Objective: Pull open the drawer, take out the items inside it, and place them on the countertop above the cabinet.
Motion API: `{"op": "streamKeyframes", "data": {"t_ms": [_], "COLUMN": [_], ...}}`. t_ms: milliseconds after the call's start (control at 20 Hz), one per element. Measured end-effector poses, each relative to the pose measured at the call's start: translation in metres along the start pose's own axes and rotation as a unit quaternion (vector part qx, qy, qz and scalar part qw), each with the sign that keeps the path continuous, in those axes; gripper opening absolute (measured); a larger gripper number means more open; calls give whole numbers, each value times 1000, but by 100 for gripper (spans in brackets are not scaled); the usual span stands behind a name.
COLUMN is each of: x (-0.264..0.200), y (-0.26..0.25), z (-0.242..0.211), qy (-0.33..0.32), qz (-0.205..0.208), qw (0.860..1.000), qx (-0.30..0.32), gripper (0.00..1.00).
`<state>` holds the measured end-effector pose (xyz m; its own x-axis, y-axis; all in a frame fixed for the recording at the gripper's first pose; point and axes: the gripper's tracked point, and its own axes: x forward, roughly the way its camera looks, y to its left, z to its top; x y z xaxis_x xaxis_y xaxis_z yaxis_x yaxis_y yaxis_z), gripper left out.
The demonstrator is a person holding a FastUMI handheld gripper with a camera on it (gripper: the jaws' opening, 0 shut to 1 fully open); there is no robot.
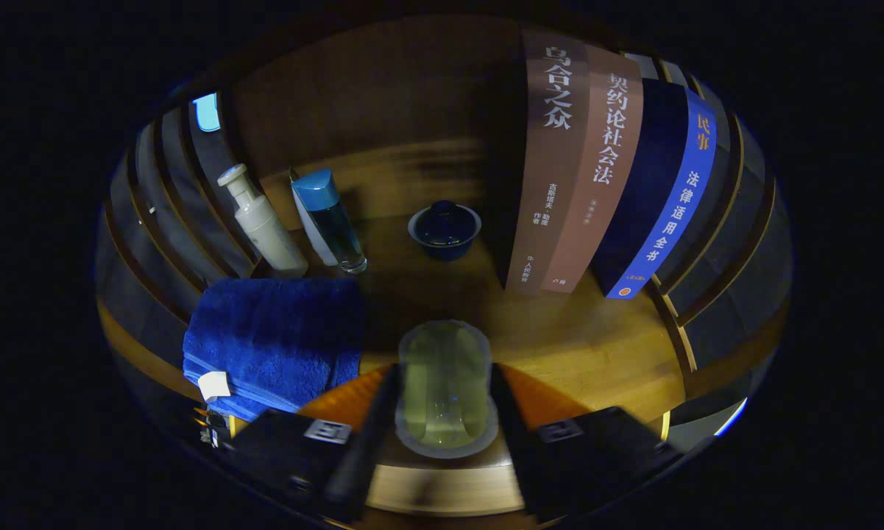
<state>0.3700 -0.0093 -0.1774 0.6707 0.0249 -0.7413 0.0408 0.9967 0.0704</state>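
I have fingers (445, 434) clamped on translucent oval container (445, 386), carried over worktop (581, 346). Towel (276, 338), bottles, bowl (444, 230) there already. Judging: release pending; drawer contents unseen.

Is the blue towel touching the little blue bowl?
Apart. The gripper view shows bare wooden countertop between the blue towel and the little blue bowl.
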Motion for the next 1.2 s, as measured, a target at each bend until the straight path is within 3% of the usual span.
{"op": "streamKeyframes", "data": {"t_ms": [50, 300, 600, 900, 1200], "x": [-8, -25, -80, -154, -206], "y": [1, 2, 13, 17, 18], "z": [3, 6, -1, -29, -98], "qy": [-7, -36, -122, -249, -332], "qz": [1, 1, 9, 12, 18], "qw": [1000, 999, 992, 966, 942], "qx": [0, -11, -44, -67, -51], "gripper": [100, 100, 100, 100, 100]}}
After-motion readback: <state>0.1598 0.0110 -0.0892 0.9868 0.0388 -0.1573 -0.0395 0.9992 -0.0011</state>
